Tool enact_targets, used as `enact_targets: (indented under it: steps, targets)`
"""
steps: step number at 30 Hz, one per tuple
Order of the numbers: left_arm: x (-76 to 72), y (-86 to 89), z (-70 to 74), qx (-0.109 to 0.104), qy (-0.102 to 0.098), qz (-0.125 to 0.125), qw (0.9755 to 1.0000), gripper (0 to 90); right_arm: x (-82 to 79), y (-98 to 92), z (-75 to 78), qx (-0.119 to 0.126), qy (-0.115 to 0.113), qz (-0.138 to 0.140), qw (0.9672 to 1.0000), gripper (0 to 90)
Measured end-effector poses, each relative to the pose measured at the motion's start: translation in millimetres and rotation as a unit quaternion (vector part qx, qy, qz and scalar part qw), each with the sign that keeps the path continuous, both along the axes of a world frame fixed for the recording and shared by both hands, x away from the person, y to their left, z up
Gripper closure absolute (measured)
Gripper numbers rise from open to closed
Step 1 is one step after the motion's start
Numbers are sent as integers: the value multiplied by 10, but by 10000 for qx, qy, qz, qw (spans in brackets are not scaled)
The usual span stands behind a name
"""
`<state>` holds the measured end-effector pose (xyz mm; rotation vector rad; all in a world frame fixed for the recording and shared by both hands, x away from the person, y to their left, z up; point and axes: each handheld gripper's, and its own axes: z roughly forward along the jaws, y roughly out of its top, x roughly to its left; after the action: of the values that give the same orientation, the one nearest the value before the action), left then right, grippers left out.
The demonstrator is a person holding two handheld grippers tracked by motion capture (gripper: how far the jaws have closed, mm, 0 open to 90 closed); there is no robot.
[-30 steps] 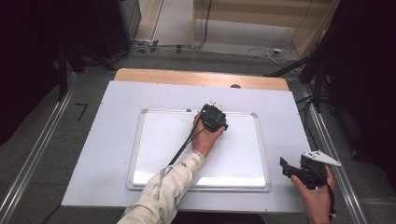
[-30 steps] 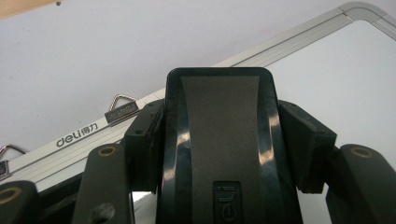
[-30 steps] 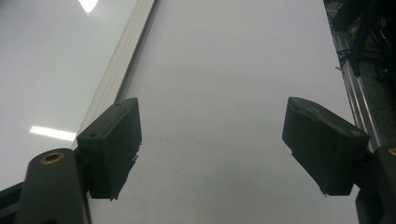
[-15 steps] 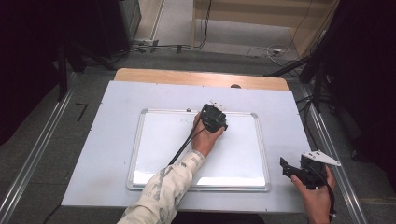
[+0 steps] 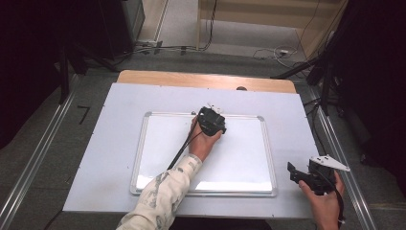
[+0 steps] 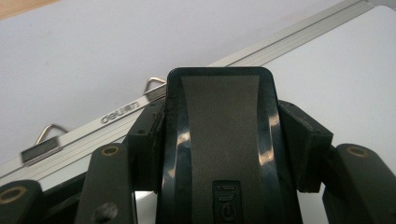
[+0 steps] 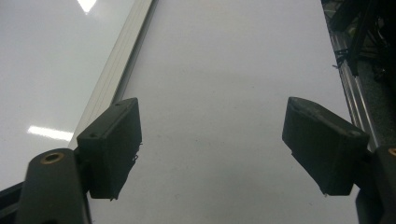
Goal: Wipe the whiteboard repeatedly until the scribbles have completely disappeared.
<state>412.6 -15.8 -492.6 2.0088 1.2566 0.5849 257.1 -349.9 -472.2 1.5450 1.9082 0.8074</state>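
A white whiteboard (image 5: 239, 158) with a silver frame lies flat in the middle of the table. My left gripper (image 5: 211, 120) sits at the board's far edge, shut on a black eraser (image 6: 219, 140) with a grey centre strip. The eraser stands between the two pads, close to the board's frame (image 6: 116, 114) and its hanging loops. My right gripper (image 5: 294, 173) is held at the front right, off the board. Its jaws stand wide open with nothing between them (image 7: 215, 144), over the bare table beside the board's right frame (image 7: 116, 70).
The table top (image 5: 119, 143) is a pale sheet over a wooden board whose far edge (image 5: 201, 79) shows. Metal rails (image 5: 340, 153) run along both sides of the table. Cables (image 5: 268, 50) lie on the floor behind.
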Motion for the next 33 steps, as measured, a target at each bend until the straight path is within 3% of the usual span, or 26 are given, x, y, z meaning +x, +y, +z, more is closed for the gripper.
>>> enact_targets:
  steps: [33]
  targets:
    - [-150, 940, -14, -5, 22, 425, 9991, 411, 5, 15, -20, -62, 55, -27, 10000, 184]
